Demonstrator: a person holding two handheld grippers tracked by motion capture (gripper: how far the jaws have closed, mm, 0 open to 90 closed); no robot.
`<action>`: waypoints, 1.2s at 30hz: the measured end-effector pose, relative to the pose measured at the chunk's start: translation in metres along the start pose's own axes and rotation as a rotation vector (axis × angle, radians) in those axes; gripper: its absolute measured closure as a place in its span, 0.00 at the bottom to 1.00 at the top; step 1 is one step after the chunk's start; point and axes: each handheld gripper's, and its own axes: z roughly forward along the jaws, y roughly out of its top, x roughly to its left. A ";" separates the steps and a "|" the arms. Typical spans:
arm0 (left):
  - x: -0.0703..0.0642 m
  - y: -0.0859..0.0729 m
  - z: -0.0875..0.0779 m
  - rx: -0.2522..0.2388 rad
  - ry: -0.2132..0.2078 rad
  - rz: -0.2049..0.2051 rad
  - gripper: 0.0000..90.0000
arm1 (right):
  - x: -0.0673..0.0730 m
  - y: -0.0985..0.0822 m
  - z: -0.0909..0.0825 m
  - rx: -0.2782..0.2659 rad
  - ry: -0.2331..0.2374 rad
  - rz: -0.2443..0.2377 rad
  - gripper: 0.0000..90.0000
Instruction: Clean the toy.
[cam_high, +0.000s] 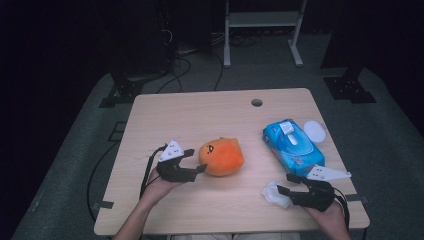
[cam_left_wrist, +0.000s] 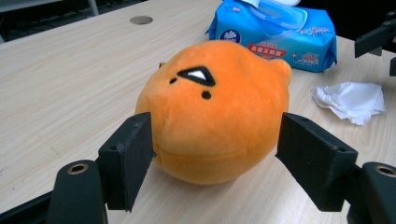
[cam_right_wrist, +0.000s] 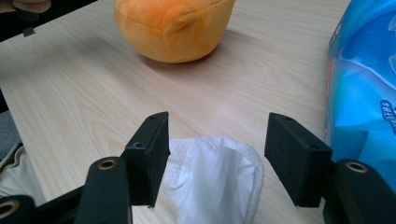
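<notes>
An orange plush ball (cam_high: 221, 156) with a small face lies mid-table. My left gripper (cam_high: 197, 161) sits just left of it, and in the left gripper view its jaws straddle the plush (cam_left_wrist: 215, 116). The left pad rests at the plush's side and the right pad stands a little off it, so the left gripper (cam_left_wrist: 215, 158) is open. A crumpled white wipe (cam_high: 274, 193) lies near the front right edge. My right gripper (cam_right_wrist: 217, 158) is open with the wipe (cam_right_wrist: 215, 182) lying on the table between its jaws, neither pad pressing on it.
A blue pack of wet wipes (cam_high: 294, 147) with its lid flipped up lies at the right, and a round white lid (cam_high: 314, 131) sits beside it. The wooden table (cam_high: 200, 115) has a cable hole (cam_high: 256, 102) near its far edge. Dark floor and stands surround it.
</notes>
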 end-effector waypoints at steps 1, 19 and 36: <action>0.000 -0.001 -0.001 0.002 -0.001 0.000 0.29 | 0.000 0.000 0.000 0.000 0.000 0.001 0.43; 0.001 -0.016 -0.014 0.005 0.015 -0.027 0.26 | 0.000 0.000 -0.002 -0.004 -0.001 0.005 0.43; 0.004 -0.038 -0.021 0.031 0.058 -0.060 0.19 | 0.001 -0.002 -0.002 -0.004 -0.001 0.005 0.42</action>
